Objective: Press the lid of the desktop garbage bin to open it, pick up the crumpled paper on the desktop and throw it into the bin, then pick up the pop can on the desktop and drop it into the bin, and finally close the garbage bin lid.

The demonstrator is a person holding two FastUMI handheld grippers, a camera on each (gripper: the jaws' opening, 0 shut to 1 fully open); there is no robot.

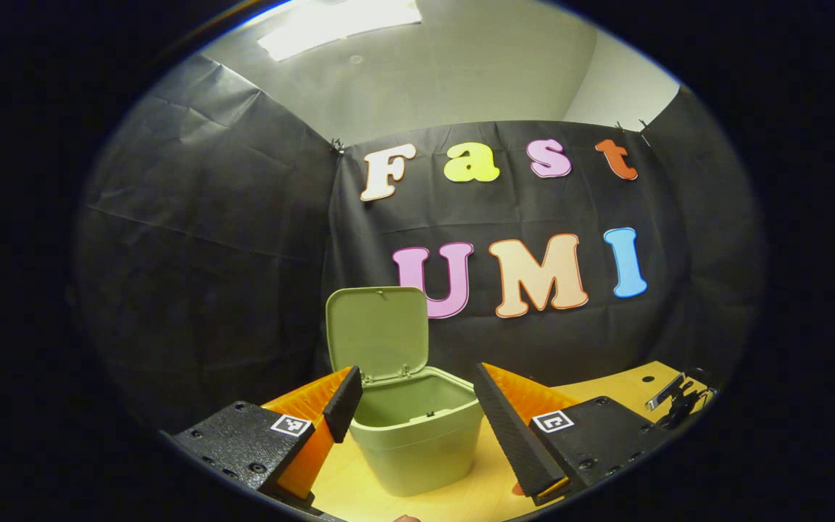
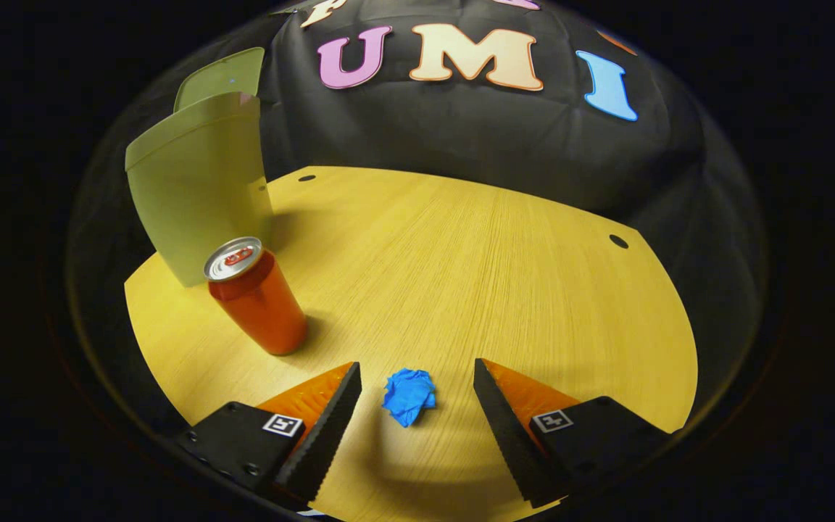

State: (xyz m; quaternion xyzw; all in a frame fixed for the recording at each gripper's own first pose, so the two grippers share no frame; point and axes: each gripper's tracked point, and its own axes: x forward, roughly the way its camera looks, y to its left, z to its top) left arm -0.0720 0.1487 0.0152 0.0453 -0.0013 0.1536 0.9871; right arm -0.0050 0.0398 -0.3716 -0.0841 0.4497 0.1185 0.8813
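The pale green garbage bin (image 1: 417,435) stands on the wooden desktop with its lid (image 1: 380,330) raised upright. My left gripper (image 1: 417,395) is open, its fingers spread to either side of the bin's near rim without touching it. In the right gripper view the bin (image 2: 196,192) stands at the far left, with an upright red pop can (image 2: 258,297) just in front of it. A crumpled blue paper (image 2: 409,396) lies on the desk between the spread fingers of my right gripper (image 2: 417,388), which is open and hovers above it.
The wooden desktop (image 2: 461,268) stretches wide to the right of the can, with small dark holes near its far edge. Black cloth walls close the booth behind. A dark metal clamp (image 1: 678,395) sits at the desk's right edge in the left gripper view.
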